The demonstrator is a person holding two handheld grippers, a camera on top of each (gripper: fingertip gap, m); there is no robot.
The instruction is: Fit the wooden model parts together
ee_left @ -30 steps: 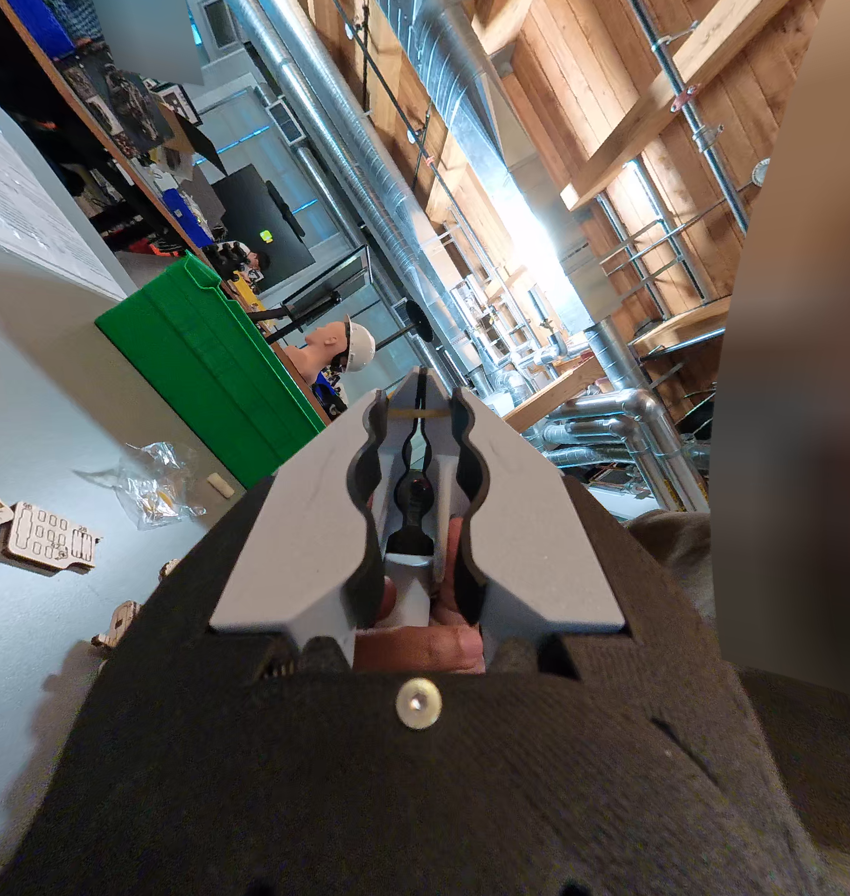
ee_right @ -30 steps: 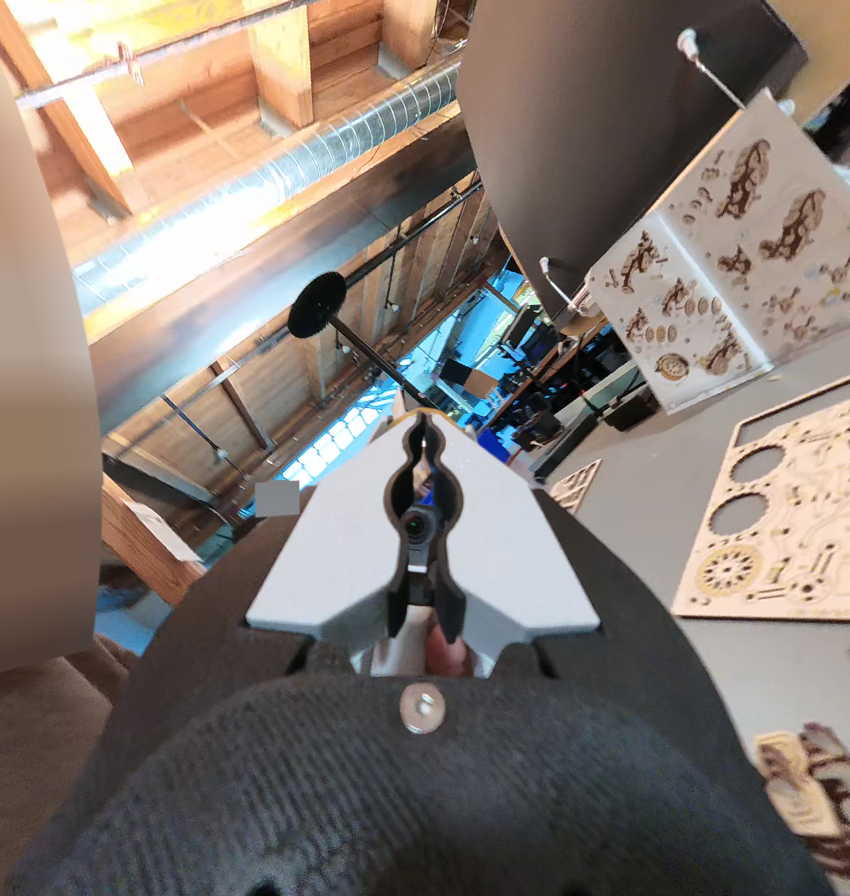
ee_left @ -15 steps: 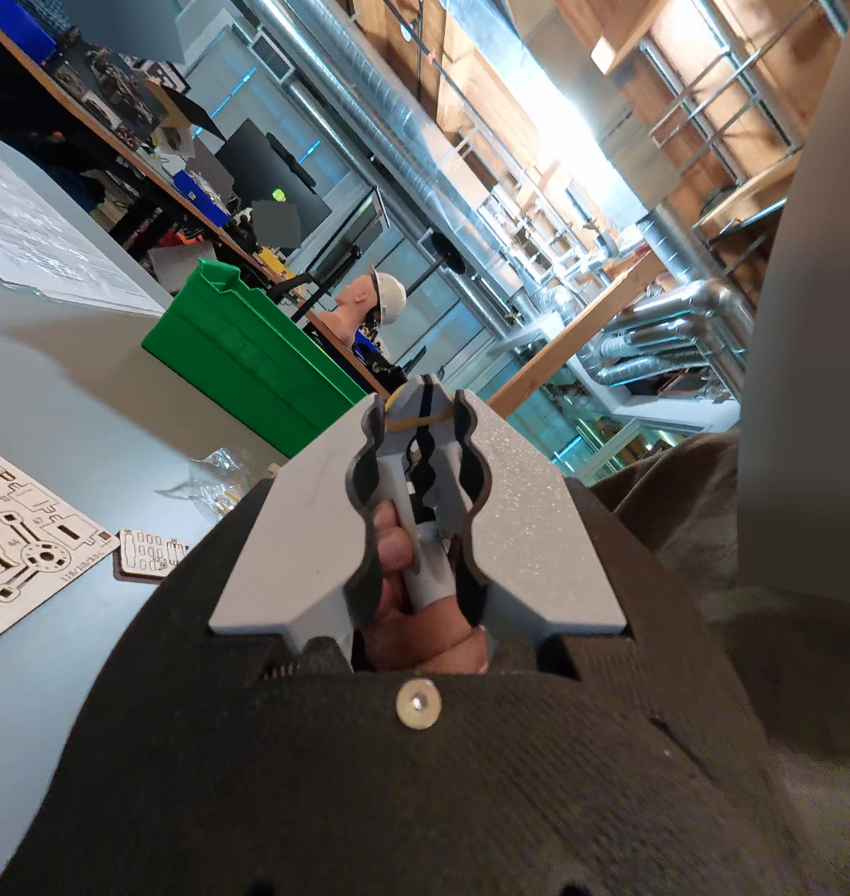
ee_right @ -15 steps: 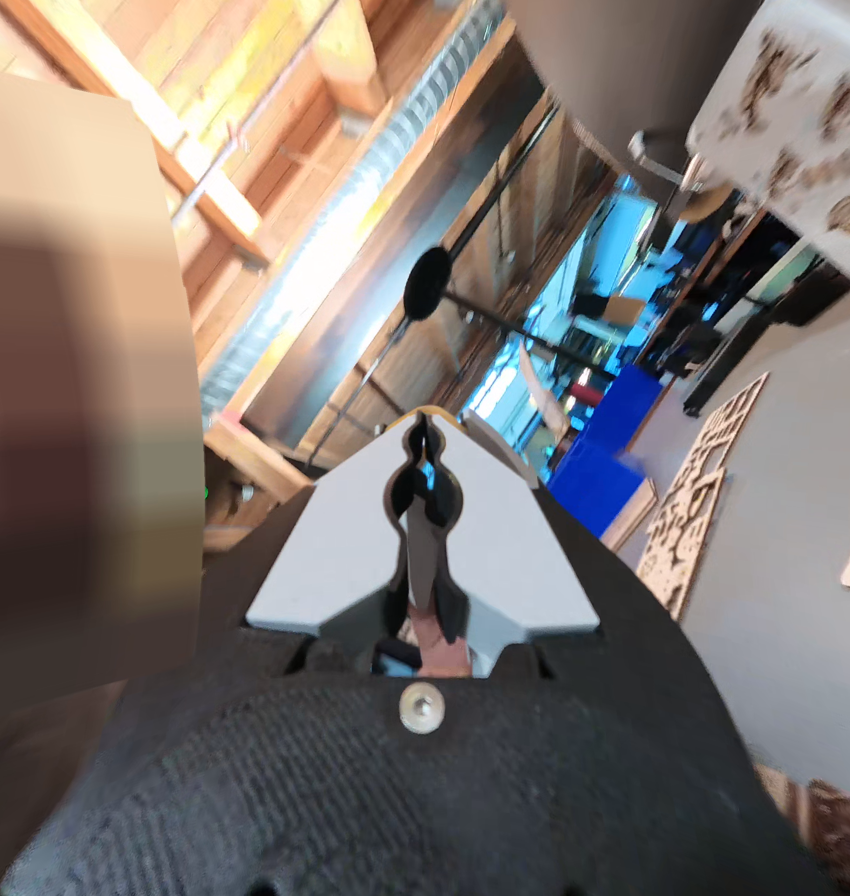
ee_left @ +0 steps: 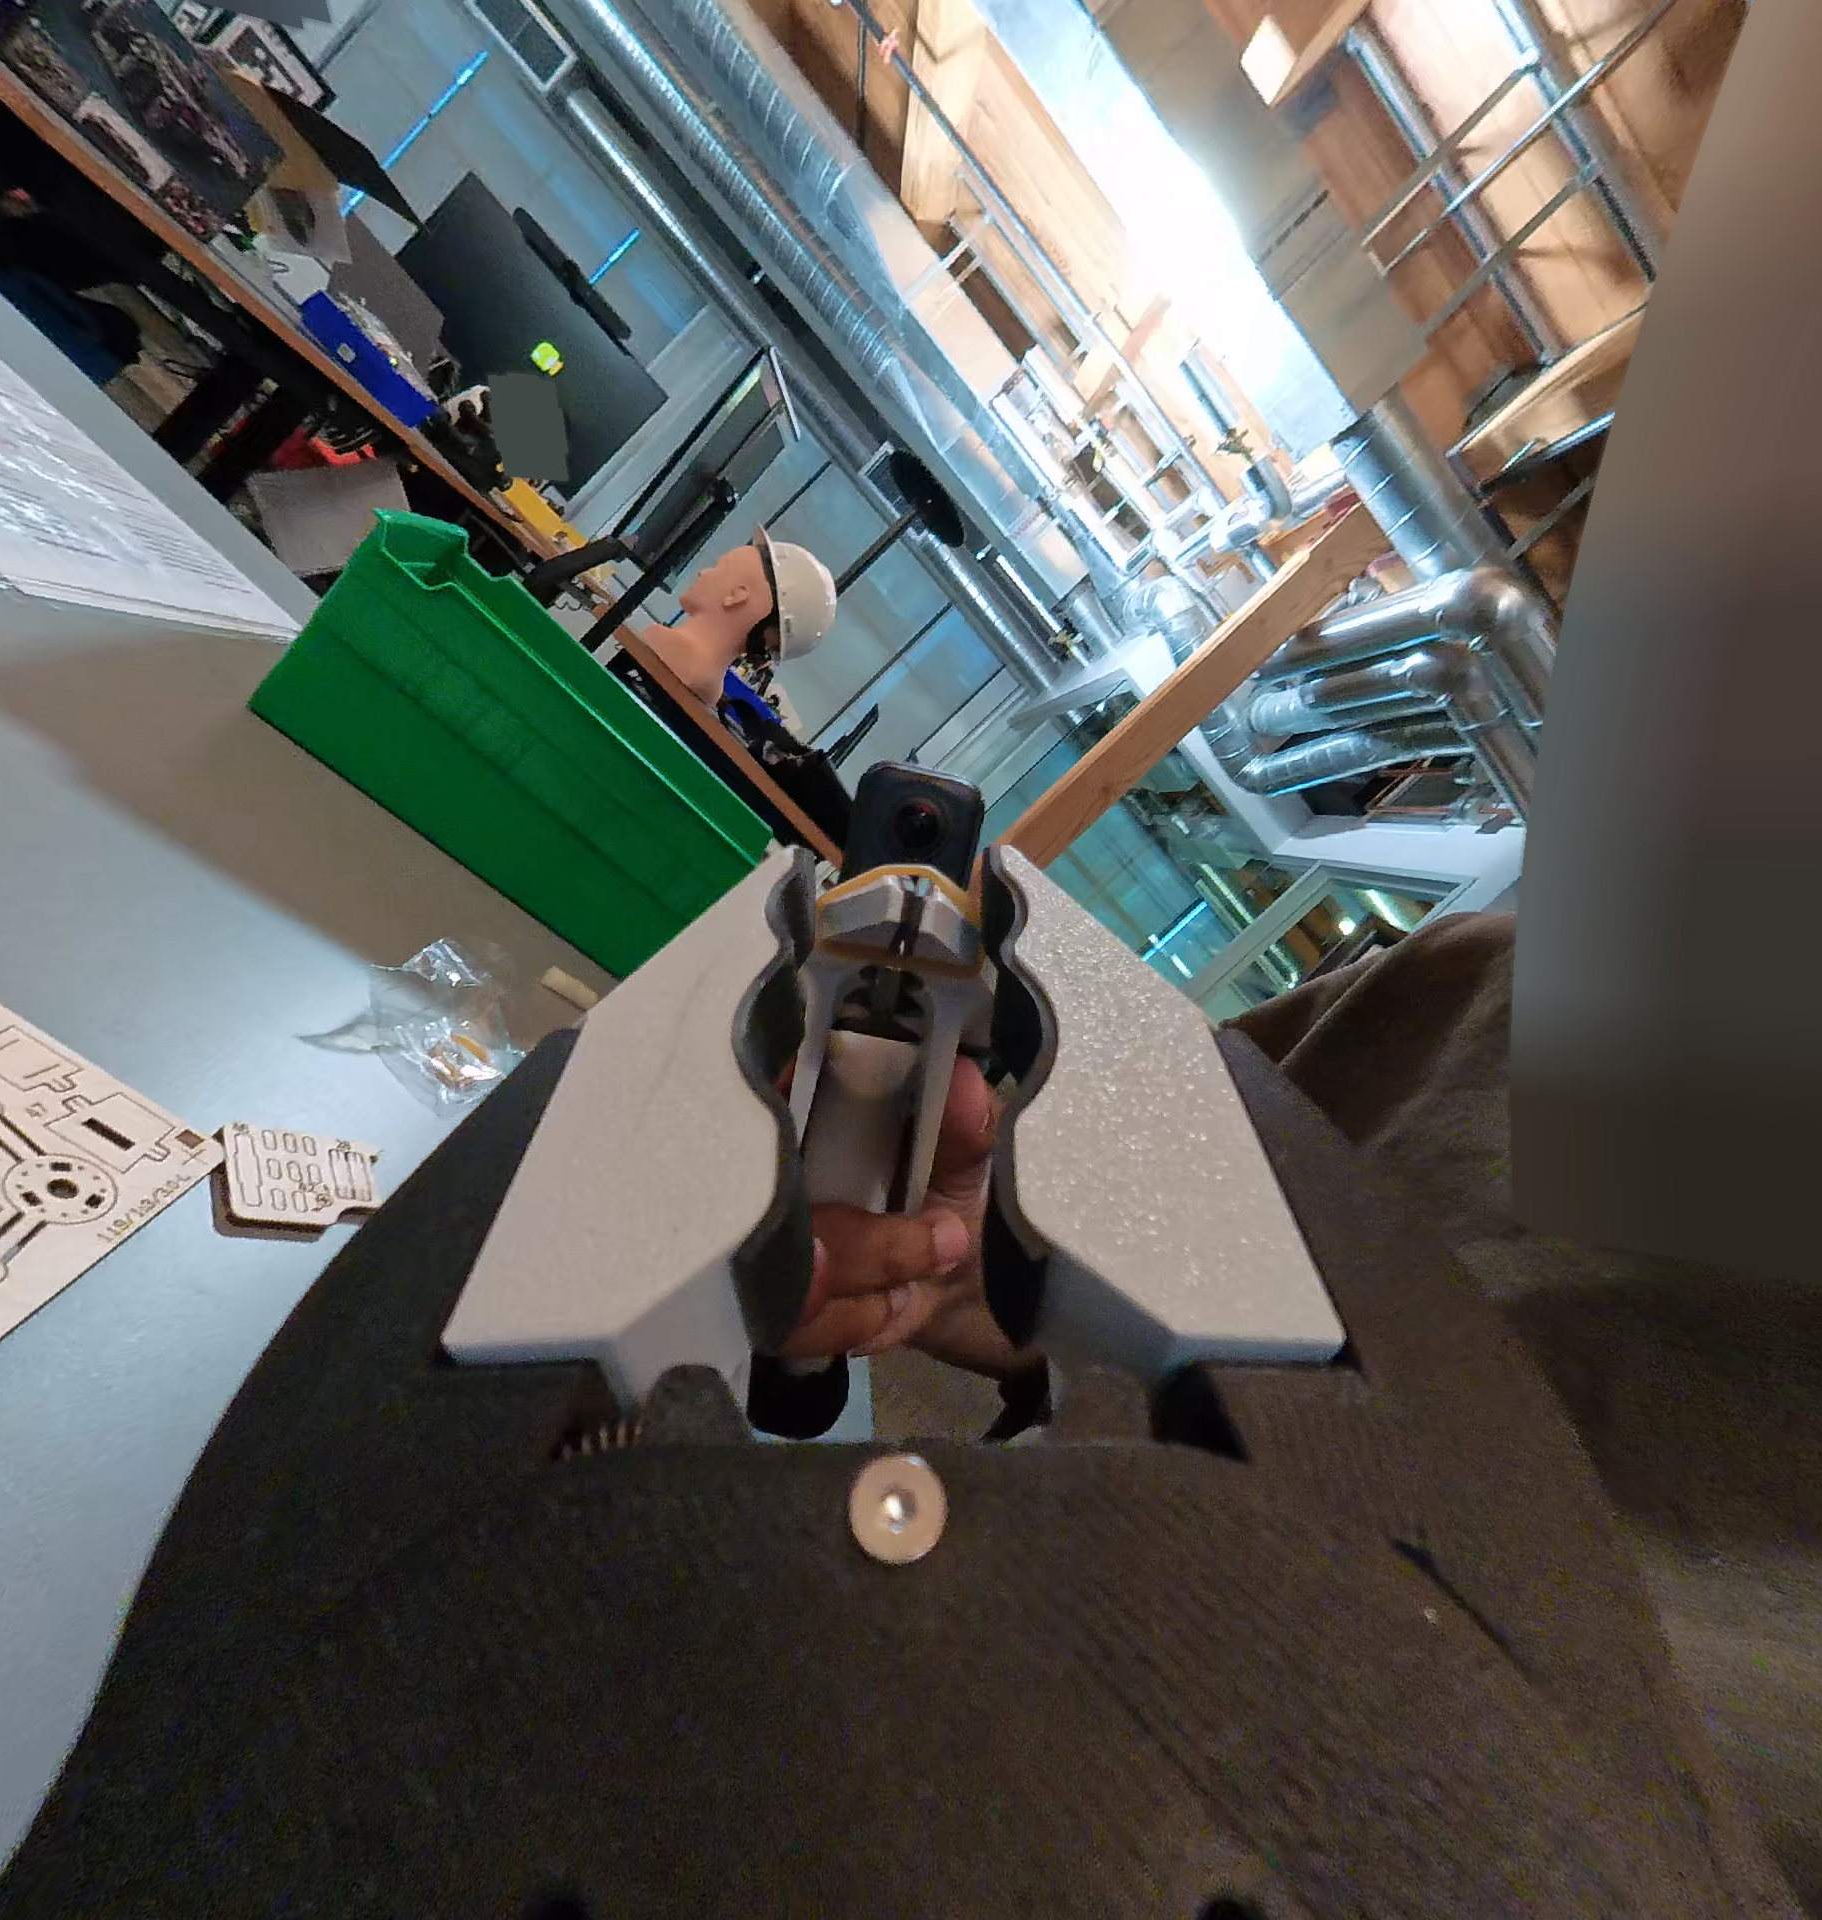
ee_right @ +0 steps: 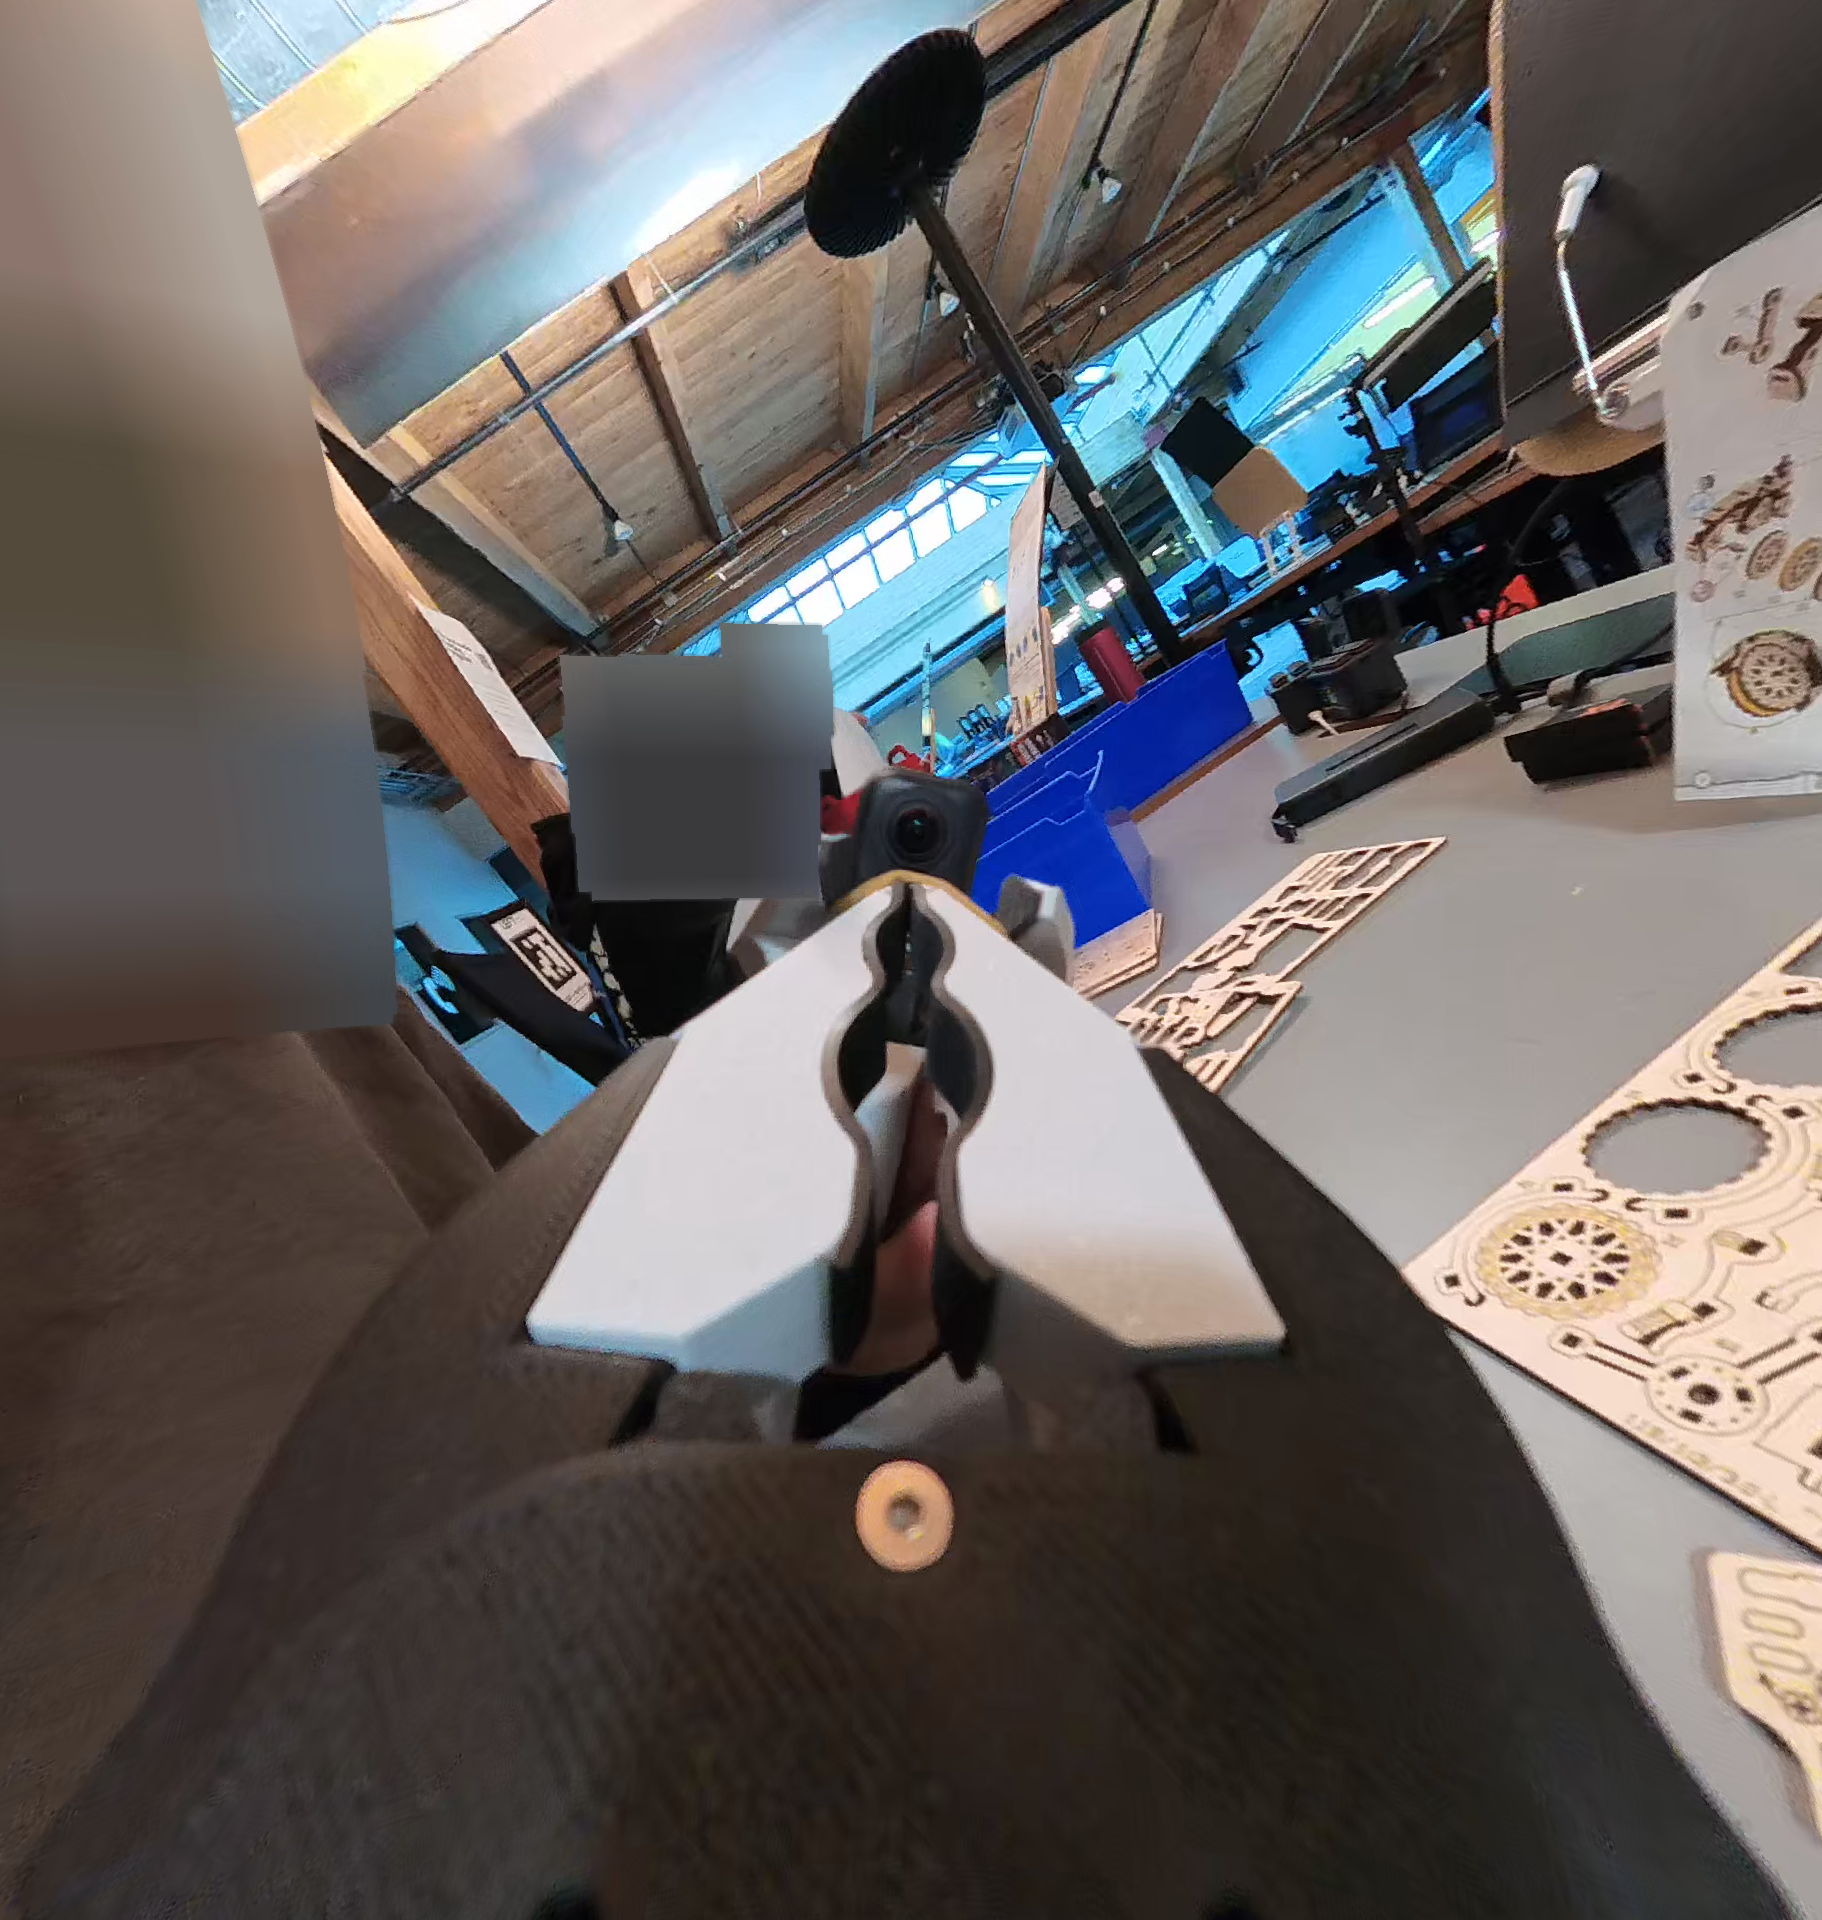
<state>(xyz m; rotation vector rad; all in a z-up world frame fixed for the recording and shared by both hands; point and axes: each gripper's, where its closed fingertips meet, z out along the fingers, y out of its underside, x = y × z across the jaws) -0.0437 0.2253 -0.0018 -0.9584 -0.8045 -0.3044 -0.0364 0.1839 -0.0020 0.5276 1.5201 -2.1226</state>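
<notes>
— So, where do our tools stand?

— We hold both up off the bench (ee_left: 159, 883), nose to nose. Our left tool (ee_left: 899, 871) is released, its two fingers spread, and the tip of our right tool (ee_right: 907, 906) sits in the gap between them. We cannot tell whether they touch it.

— And the right one?

— Clenched: its fingertips meet under a yellow band. We see no wooden piece between them.

— Where are the wooden parts, then?

— All flat on the bench, apart from both tools. On our left we see a cut sheet (ee_left: 24, 1195) with a small loose panel (ee_left: 299, 1184) just beside its corner. Beyond them lie a crumpled plastic bag (ee_left: 439, 1018) and a green bin (ee_left: 491, 727).

— And on our right?

— A big sheet with round holes (ee_right: 1665, 1247) is near us, with a small panel (ee_right: 1800, 1662) nearer still. A lacy offcut (ee_right: 1260, 956) lies farther out, toward a blue bin (ee_right: 1094, 821).
</notes>
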